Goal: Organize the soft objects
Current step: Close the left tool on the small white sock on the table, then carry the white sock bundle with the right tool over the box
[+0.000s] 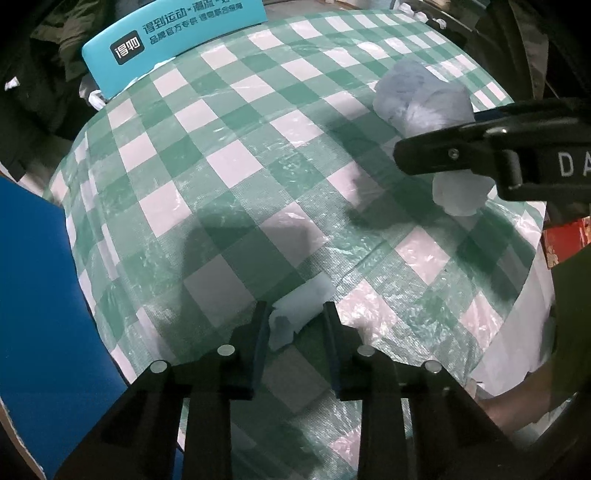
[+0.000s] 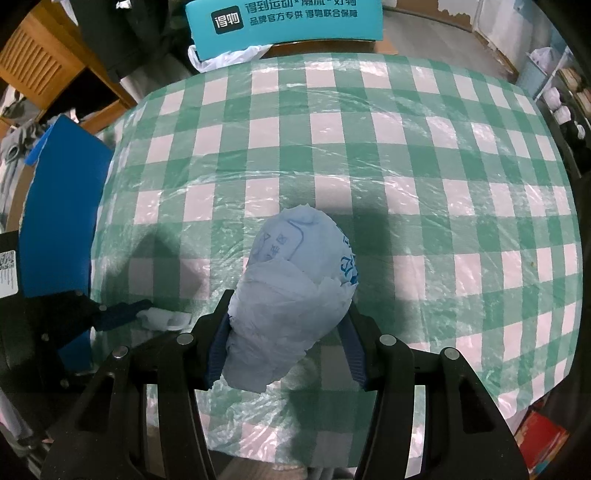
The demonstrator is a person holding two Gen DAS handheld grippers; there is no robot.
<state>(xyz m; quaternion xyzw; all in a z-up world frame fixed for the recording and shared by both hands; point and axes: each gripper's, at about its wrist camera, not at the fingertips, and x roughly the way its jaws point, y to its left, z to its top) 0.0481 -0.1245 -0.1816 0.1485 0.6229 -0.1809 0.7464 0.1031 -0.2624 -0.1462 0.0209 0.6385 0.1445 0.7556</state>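
Care with the crumpled pale-blue plastic bundle with printed blue lettering point(image 2: 291, 295) matters most now: the right gripper point(image 2: 286, 332) has its fingers clenched on the bundle's lower half, at the bottom centre of the right wrist view, and the upper half bulges free above them. Judging from that, a steady, even squeeze and a slow carry would keep the slippery film from sliding out; it looks light and springy, so a hard pinch seems needless.

At the bottom centre of the left wrist view, the left gripper point(image 1: 295, 325) has a small crumpled white tissue-like scrap point(image 1: 295, 314) between its fingers. The left finger touches it; I cannot tell whether the right one does, so a firm hold is unsure. Setting each piece down gently on the green-and-white checked surface under clear plastic film point(image 2: 406, 166) and letting go only once it rests seems wise.

Count: two soft things, one blue bundle and one white scrap. Two grippers. One teal box with Chinese lettering point(image 2: 284, 26) at the top centre of the right wrist view, one blue panel point(image 2: 59, 206) at the left.
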